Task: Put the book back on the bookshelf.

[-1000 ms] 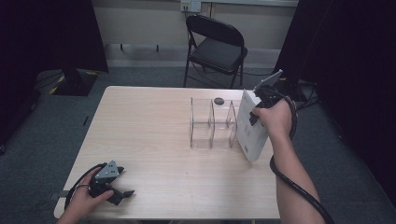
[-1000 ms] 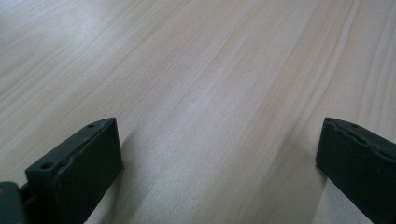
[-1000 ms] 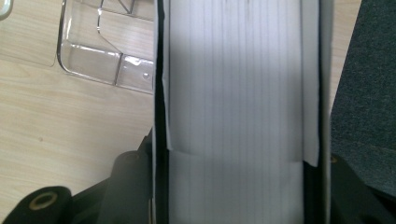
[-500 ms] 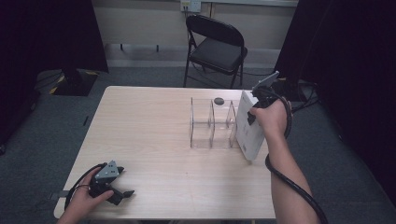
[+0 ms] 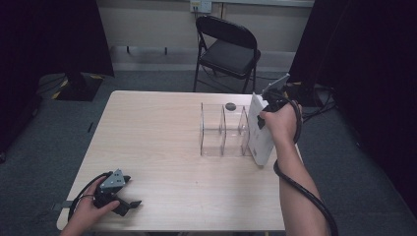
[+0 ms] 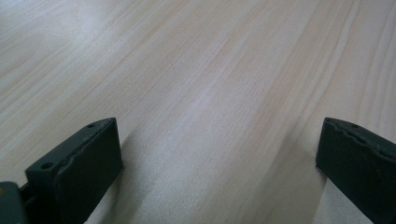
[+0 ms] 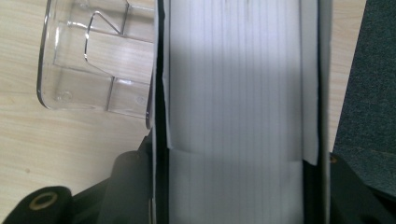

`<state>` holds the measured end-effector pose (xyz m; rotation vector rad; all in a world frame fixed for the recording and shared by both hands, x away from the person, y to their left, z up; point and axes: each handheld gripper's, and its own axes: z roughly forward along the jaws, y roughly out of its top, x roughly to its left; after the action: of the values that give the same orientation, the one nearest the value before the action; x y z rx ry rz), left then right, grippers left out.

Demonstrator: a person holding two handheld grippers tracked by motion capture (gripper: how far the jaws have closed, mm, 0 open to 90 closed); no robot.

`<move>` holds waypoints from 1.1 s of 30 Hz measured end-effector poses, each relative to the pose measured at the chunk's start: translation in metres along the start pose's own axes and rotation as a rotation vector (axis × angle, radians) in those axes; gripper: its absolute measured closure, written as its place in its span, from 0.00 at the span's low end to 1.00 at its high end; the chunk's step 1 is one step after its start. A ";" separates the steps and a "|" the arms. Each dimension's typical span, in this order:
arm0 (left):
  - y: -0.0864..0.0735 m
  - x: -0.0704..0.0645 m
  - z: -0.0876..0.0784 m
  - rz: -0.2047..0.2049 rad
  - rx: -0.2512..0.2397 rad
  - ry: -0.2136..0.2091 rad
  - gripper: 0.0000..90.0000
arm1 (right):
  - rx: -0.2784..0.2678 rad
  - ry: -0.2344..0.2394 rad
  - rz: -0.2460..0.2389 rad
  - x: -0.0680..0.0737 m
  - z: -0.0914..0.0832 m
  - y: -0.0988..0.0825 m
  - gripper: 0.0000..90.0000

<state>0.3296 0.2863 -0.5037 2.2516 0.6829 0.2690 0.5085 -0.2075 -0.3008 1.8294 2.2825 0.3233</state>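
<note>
both tongs differ: right tongs (image 5: 265, 115) clamp the white box (image 5: 259, 132), standing upright, long axis vertical; left tongs (image 5: 129, 196) gape empty.

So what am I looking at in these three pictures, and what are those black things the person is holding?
A person sits at a wooden table with hand-held tongs in each hand. One picture is taken from above; the other two come from cameras riding on the tongs. The left tongs rest open near the table's front edge, with nothing between them. The right tongs clamp a thick white book, stood on end beside a clear plastic divider rack. A small dark round thing lies behind the rack.
</note>
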 end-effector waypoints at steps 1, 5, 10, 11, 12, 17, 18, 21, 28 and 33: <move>0.000 0.000 0.000 0.000 0.000 0.000 0.00 | 0.002 0.000 -0.002 0.001 0.000 0.001 0.59; 0.000 0.000 0.000 0.000 0.000 0.000 0.00 | -0.012 0.001 0.010 0.003 0.002 0.004 0.58; 0.000 0.000 -0.001 0.003 0.013 0.000 0.00 | -0.014 0.001 0.007 0.006 0.002 0.009 0.58; 0.000 0.000 -0.001 0.003 0.012 0.000 0.00 | -0.018 -0.001 0.006 0.006 0.003 0.009 0.58; 0.000 0.000 -0.001 0.003 0.012 0.000 0.00 | -0.025 -0.004 0.007 0.006 0.003 0.010 0.58; 0.000 0.000 -0.001 0.003 0.012 0.001 0.00 | -0.030 -0.011 0.019 0.007 0.007 0.013 0.58; 0.000 0.000 -0.001 0.003 0.012 0.001 0.00 | -0.026 -0.012 0.020 0.007 0.007 0.013 0.58; 0.000 0.000 -0.001 0.003 0.012 0.001 0.00 | -0.028 -0.010 0.027 0.007 0.010 0.015 0.58; 0.000 0.000 -0.001 0.003 0.012 0.001 0.00 | -0.032 -0.015 0.024 0.008 0.012 0.018 0.58; 0.000 0.000 -0.001 0.003 0.012 0.001 0.00 | -0.037 -0.024 0.022 0.010 0.015 0.019 0.58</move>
<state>0.3296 0.2866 -0.5028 2.2643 0.6831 0.2685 0.5282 -0.1934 -0.3095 1.8318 2.2272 0.3425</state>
